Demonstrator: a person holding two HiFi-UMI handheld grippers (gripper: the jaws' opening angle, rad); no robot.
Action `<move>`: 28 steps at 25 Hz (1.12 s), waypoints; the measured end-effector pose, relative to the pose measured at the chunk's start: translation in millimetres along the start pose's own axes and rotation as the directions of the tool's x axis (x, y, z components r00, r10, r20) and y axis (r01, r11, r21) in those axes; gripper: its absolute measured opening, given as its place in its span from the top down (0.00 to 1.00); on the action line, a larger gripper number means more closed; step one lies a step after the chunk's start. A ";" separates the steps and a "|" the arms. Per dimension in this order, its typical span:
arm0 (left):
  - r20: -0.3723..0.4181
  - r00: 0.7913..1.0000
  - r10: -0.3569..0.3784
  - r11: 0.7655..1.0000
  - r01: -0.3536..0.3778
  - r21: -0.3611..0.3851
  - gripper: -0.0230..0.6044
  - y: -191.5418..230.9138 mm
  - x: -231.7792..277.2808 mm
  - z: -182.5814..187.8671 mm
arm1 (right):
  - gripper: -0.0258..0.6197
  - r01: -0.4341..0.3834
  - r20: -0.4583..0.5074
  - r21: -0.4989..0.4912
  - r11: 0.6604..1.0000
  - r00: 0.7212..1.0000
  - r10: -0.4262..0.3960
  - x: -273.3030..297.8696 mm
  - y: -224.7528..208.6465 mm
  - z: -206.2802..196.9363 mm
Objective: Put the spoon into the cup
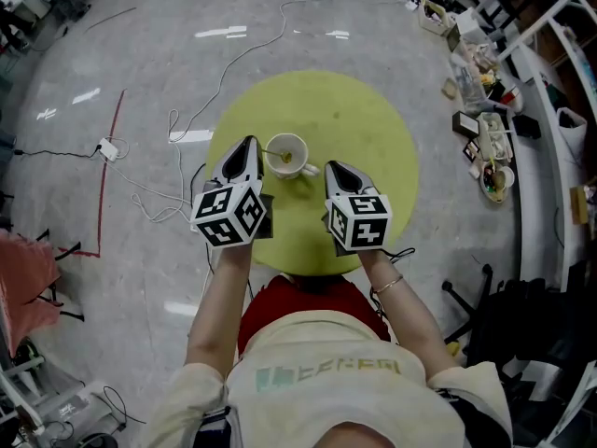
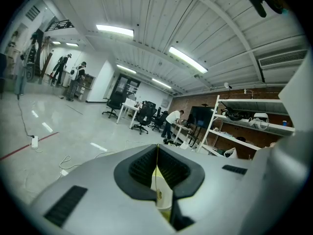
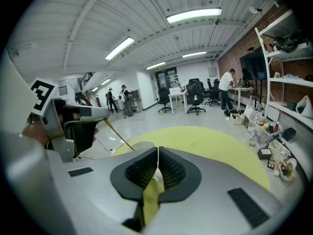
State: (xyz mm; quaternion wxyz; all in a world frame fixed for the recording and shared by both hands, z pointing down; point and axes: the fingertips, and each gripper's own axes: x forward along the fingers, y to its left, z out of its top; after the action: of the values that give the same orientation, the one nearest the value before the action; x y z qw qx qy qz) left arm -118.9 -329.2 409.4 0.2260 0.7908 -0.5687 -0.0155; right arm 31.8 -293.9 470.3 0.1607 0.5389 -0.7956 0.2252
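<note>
A white cup [image 1: 287, 154] stands near the middle of the round yellow table [image 1: 373, 129]. A yellow spoon [image 1: 273, 154] leans in it, bowl down inside the cup. My left gripper [image 1: 253, 147] is shut on the spoon's handle; in the right gripper view the handle [image 3: 115, 134] runs from those jaws down into the cup [image 3: 135, 147]. My right gripper [image 1: 331, 165] is shut, its tips just right of the cup's handle [image 1: 312, 170]; whether they touch it I cannot tell. In each gripper view the jaws [image 2: 157, 153] [image 3: 157, 153] meet in a thin line.
Cables and a white power strip [image 1: 109, 148] lie on the grey floor to the left. A cluttered bench [image 1: 485, 110] curves along the right, with shelves [image 3: 288, 82] and office chairs [image 3: 195, 99] beyond. A red cloth [image 1: 23, 283] lies at the left edge.
</note>
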 end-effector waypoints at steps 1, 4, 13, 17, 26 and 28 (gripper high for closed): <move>-0.004 1.000 0.001 1.000 -0.001 -0.002 0.93 0.8 3.5 -1.7 | 0.90 0.000 -0.007 0.001 1.000 1.000 0.000 3.2 -1.2 -0.9; -0.016 1.000 0.003 1.000 -0.003 -0.009 0.93 2.4 12.5 -6.8 | 0.90 -0.002 -0.021 0.002 1.000 1.000 0.002 10.6 -4.6 -2.1; -0.052 0.999 0.012 0.999 -0.013 -0.031 0.93 10.7 32.9 -21.5 | 0.90 0.004 -0.054 0.019 1.000 0.999 -0.003 28.3 -15.2 -7.8; -0.065 0.998 0.018 0.999 -0.020 -0.036 0.93 12.2 39.8 -29.4 | 0.90 0.004 -0.068 0.021 1.000 0.998 -0.003 32.7 -20.5 -12.3; -0.094 0.995 0.027 0.998 -0.032 -0.046 0.93 16.9 51.7 -41.6 | 0.90 0.002 -0.098 0.022 1.000 0.995 0.000 43.7 -27.4 -18.6; -0.099 0.995 0.029 0.998 -0.034 -0.048 0.93 17.9 52.5 -44.6 | 0.90 0.001 -0.104 0.022 1.000 0.995 0.001 45.1 -27.9 -20.9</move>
State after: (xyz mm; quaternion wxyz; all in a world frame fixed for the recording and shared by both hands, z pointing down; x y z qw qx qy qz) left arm -103.8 -366.2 468.3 0.2735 0.7756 -0.5687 0.0130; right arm 41.4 -327.0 515.6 0.1959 0.5283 -0.7836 0.2619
